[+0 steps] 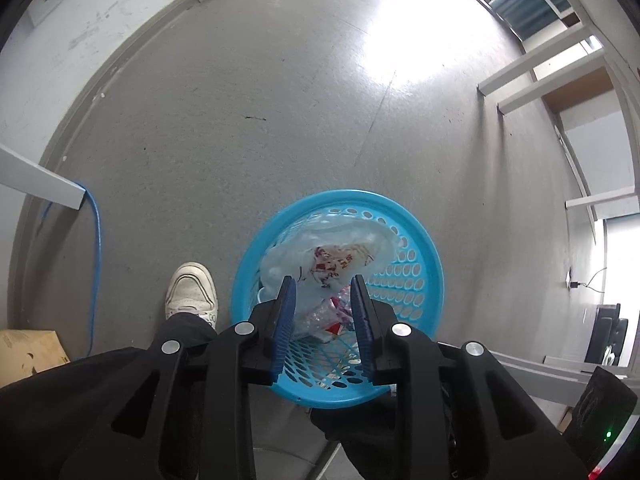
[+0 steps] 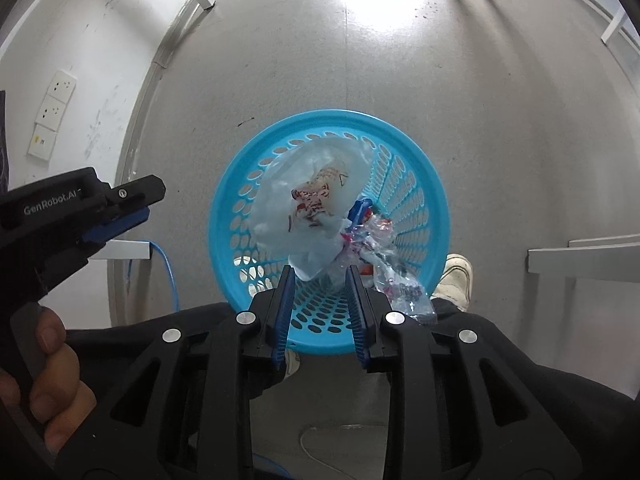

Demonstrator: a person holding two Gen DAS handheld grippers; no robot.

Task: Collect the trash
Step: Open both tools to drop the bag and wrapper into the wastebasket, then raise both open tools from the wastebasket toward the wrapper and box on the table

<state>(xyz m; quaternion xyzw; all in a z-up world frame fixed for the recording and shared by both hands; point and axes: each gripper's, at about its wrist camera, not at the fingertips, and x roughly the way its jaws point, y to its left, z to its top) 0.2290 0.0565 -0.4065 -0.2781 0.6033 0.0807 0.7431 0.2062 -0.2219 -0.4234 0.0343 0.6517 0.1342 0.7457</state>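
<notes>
Trash (image 2: 312,216) lies inside the blue basket (image 2: 434,200) on the floor, below our 2 grippers. We hold the right gripper (image 2: 320,276) and left gripper (image 1: 324,286) spread, empty. We should descend slowly, pinch the plastic bag's loose edge, and avoid the rim.

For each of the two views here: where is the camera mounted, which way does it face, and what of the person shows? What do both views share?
Left wrist: on the left gripper, looking steeply down between its open fingers into the blue basket; a white shoe and dark trousers show.
Right wrist: on the right gripper, also aimed steeply down into the basket; the left gripper and the hand holding it appear at left, a shoe at right.
Shared: the basket, its plastic bag and wrappers, and the grey floor.
</notes>
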